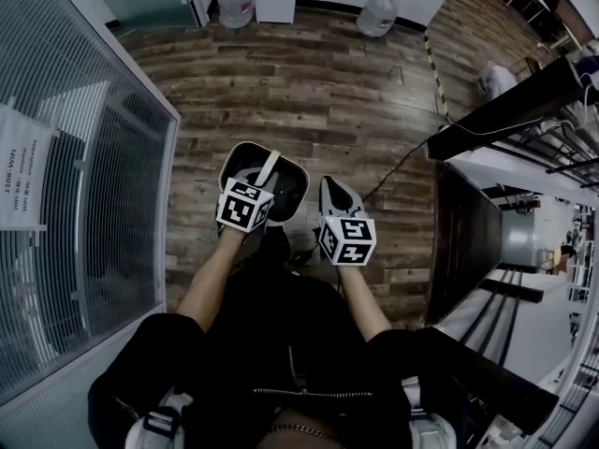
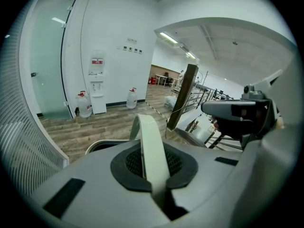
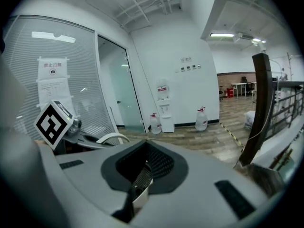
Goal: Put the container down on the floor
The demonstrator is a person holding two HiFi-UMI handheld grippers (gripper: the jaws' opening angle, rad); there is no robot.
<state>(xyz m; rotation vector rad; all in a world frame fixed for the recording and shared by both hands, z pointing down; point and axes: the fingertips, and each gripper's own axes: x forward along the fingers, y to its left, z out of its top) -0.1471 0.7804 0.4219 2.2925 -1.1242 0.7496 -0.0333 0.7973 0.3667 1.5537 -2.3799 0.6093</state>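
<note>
While left hand-held gripper clamps flat pale handle, container rim rounded-square.

We see the container, a dark open-topped bin with a pale rim, at twelve o'clock over the wooden floor, its pale handle raised upright, pinched between jaws.
</note>
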